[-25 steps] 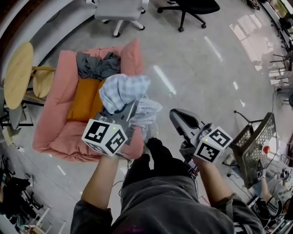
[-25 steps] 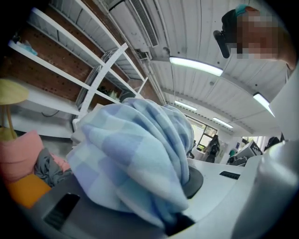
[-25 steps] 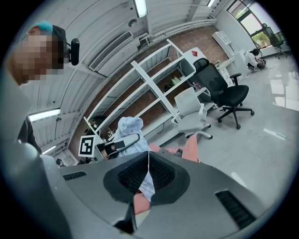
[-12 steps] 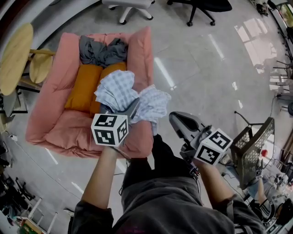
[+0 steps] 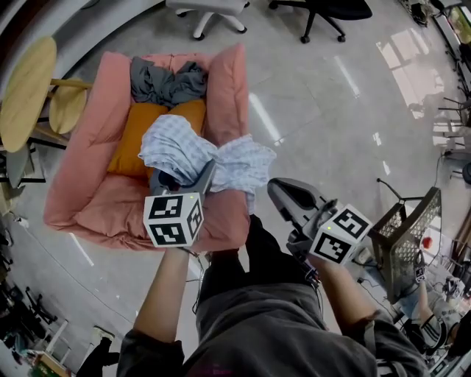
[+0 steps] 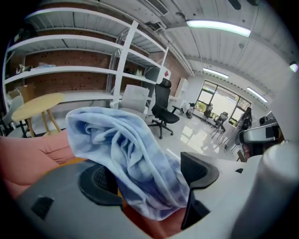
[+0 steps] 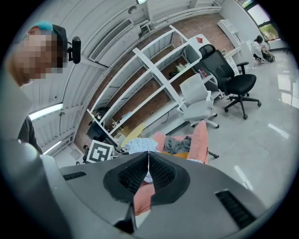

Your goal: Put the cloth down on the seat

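Observation:
A pale blue checked cloth [image 5: 197, 153] lies bunched over the orange cushion [image 5: 132, 143] and the right arm of the pink armchair [image 5: 88, 199]. My left gripper [image 5: 193, 179] is at the chair's front, pointing down into the seat. Its jaws have just been opening and now stand wide. In the left gripper view the cloth [image 6: 131, 154] still hangs between them, draped over the left pad and apart from the right one. My right gripper [image 5: 288, 197] hovers to the right of the chair over the floor, shut with nothing in it [image 7: 148, 170].
A grey garment [image 5: 165, 81] is heaped at the back of the seat. A round wooden table [image 5: 26, 92] and a stool [image 5: 66, 110] stand left of the chair. Office chairs [image 5: 324, 9] are at the top, a wire basket [image 5: 405, 243] at the right.
My left gripper has come down toward the seat with the cloth and its jaws have opened. The cloth has sunk onto the cushion. My right gripper drifted a little left.

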Available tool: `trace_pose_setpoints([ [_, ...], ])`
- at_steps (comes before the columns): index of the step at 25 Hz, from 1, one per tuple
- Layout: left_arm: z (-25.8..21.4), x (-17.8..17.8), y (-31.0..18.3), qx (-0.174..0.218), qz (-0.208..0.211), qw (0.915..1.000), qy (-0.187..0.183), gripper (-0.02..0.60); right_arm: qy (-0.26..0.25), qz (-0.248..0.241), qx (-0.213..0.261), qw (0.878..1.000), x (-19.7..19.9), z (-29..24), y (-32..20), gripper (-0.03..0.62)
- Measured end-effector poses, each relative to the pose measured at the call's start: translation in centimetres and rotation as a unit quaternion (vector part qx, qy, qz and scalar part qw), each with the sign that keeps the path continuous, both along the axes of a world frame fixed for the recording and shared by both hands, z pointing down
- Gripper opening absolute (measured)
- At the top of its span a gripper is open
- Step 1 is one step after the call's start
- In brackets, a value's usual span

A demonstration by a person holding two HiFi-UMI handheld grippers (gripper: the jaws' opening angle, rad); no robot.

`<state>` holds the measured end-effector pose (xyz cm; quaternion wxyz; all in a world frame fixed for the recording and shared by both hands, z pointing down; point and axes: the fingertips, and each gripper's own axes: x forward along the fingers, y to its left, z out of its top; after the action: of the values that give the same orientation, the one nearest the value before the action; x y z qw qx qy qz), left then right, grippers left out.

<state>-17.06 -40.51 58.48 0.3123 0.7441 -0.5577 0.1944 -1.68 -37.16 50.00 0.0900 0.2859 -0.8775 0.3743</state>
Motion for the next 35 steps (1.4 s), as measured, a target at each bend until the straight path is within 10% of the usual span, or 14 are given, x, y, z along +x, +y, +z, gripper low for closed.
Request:
trace_pose_setpoints([
  [20, -7.0, 2.5, 2.1, 0.076, 0.052, 0.9952, 0.033, 0.380, -0.005, -0.008, 0.058, 0.998, -1.9, -4.9, 2.0, 0.017],
  [29, -10.1, 3.8, 3.5, 0.105, 0.103, 0.9875, 0.059, 0.079, -0.012, -0.003, 0.092, 0.996, -2.3, -7.8, 2.2, 0.015],
  [35, -12.1, 5.2, 4.1, 0.125, 0.126, 0.9817, 0.069, 0.012, -0.016, -0.003, 0.113, 0.993, -2.6, -9.8, 1.9, 0.015],
])
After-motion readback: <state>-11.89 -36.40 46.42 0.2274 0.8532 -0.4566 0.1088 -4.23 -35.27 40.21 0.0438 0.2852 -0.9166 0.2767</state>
